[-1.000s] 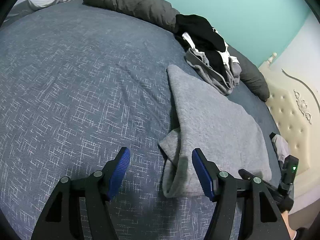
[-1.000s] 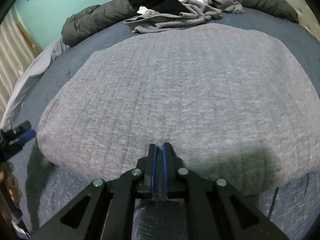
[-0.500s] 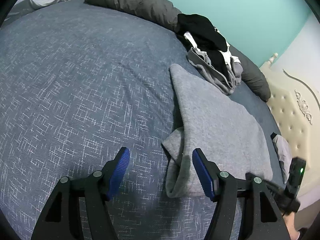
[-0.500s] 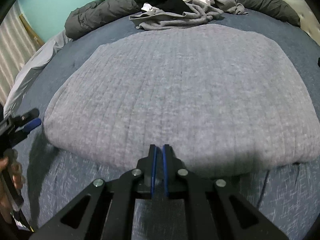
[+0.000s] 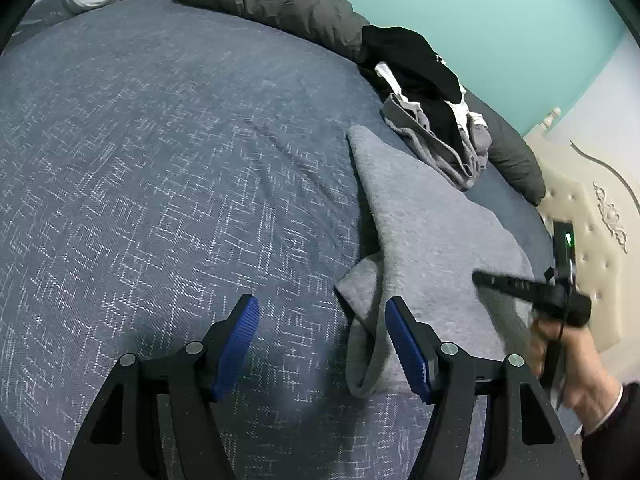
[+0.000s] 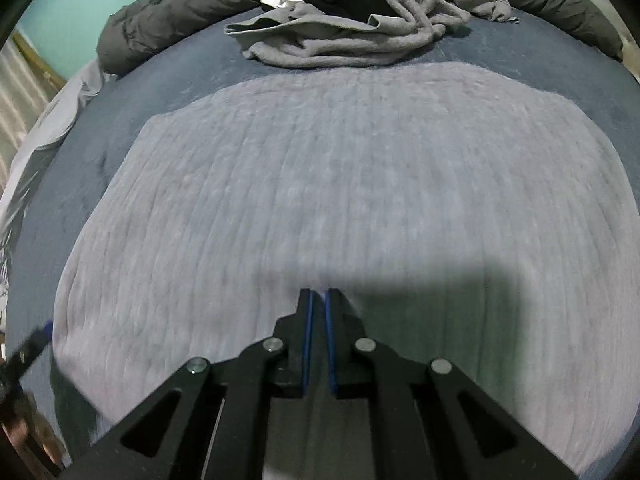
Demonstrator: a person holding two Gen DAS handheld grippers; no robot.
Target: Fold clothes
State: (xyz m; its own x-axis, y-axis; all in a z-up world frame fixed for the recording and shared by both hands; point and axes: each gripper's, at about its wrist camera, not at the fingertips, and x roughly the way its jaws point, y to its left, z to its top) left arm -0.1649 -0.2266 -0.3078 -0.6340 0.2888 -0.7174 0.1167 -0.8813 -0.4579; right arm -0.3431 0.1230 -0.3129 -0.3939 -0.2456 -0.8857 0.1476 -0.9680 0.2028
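Observation:
A grey folded garment point(image 5: 432, 240) lies flat on the blue bedspread point(image 5: 160, 160), with a loose flap point(image 5: 360, 300) sticking out at its near left corner. My left gripper point(image 5: 322, 344) hovers open over that corner, the flap's edge just inside its right finger point(image 5: 404, 344). In the right wrist view the grey garment point(image 6: 340, 180) fills the middle. My right gripper point(image 6: 317, 300) is shut with nothing in it and hangs low over the garment's near part. From the left wrist view the right gripper point(image 5: 524, 288) is blurred, held by a hand point(image 5: 560, 352).
A heap of unfolded black, white and grey clothes point(image 5: 432, 108) point(image 6: 360, 28) lies beyond the garment. A dark grey duvet point(image 5: 280, 4) runs along the bed's far edge. A cream padded headboard point(image 5: 600, 208) stands on the right. Open bedspread stretches left of the garment.
My right gripper has moved forward from the garment's near edge to over its surface, still shut. The left gripper has stayed open in nearly the same place.

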